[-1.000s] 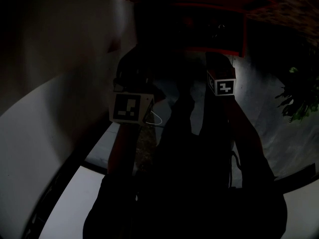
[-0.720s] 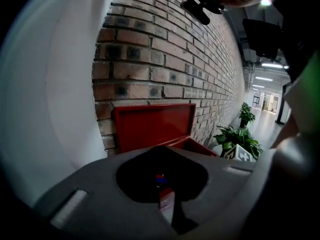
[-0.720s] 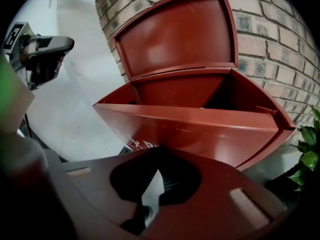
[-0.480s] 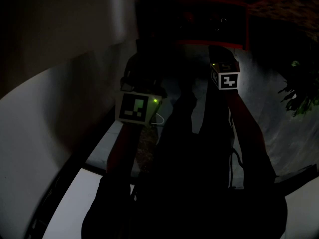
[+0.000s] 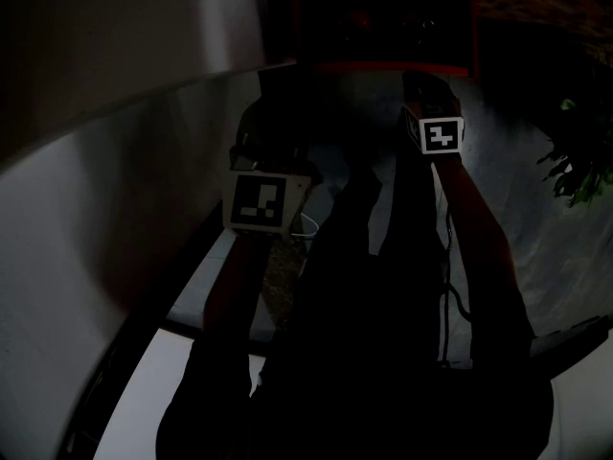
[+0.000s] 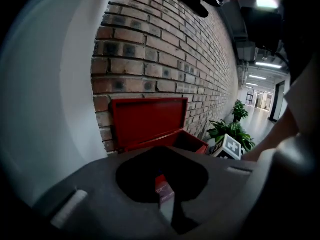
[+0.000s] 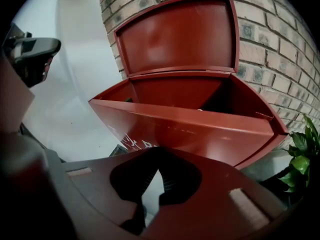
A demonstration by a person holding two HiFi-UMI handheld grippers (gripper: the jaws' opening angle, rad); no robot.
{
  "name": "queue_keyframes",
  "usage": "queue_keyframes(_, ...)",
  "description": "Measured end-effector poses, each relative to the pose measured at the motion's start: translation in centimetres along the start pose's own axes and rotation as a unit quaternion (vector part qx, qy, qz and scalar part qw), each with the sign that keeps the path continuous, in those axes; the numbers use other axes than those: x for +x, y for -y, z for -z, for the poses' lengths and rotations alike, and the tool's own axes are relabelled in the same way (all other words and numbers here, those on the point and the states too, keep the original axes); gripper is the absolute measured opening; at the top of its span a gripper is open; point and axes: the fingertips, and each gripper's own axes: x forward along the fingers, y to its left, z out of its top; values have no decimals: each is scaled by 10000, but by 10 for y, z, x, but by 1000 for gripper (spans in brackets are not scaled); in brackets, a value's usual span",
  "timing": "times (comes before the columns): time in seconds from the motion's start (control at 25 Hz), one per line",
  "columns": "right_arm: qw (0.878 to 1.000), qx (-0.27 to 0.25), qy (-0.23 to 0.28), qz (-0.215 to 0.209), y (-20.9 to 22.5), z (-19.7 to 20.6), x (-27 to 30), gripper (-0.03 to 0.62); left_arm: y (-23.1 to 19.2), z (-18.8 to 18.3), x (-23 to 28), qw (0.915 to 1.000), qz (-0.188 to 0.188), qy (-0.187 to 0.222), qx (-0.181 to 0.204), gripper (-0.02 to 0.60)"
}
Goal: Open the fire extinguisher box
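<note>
— Standing where is the red sheet-metal fire extinguisher box (image 7: 200, 129) recorded, and in what state?

— It is recorded on the floor against the brown brick wall (image 7: 280, 39). Its hinged red lid (image 7: 177, 34) is raised and leant back against the bricks, so the opening is judged done. The interior is too shadowed to be read.

— How are the tools held?

— The left gripper (image 6: 167, 199) is held back from the box and off to one side. The right gripper (image 7: 150, 194) is held low, near the front panel but apart from it. On each, the fingers are brought together at the tips with nothing clamped. This is judged a stand-off posture, no contact being needed while the lid is propped.

— What edges and room are noted?

— The front rim (image 7: 190, 115) projects toward the right gripper. A pale smooth wall panel (image 6: 50, 109) closes the left side, and a green potted plant (image 7: 300, 159) stands near the box on the right. Open room is judged to lie rearward only, toward the person.
</note>
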Motion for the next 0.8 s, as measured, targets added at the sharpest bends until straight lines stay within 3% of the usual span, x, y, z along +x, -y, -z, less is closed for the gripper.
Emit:
queue_keyframes(0.28,9995,276,-80,-99,-1,3,4,-2,17,10,2,9996,237,-171,51,2)
queue_keyframes(0.8,9975,5,-274,-650,-2,3,3,0,61,14,32,9974,455,-541,150,2)
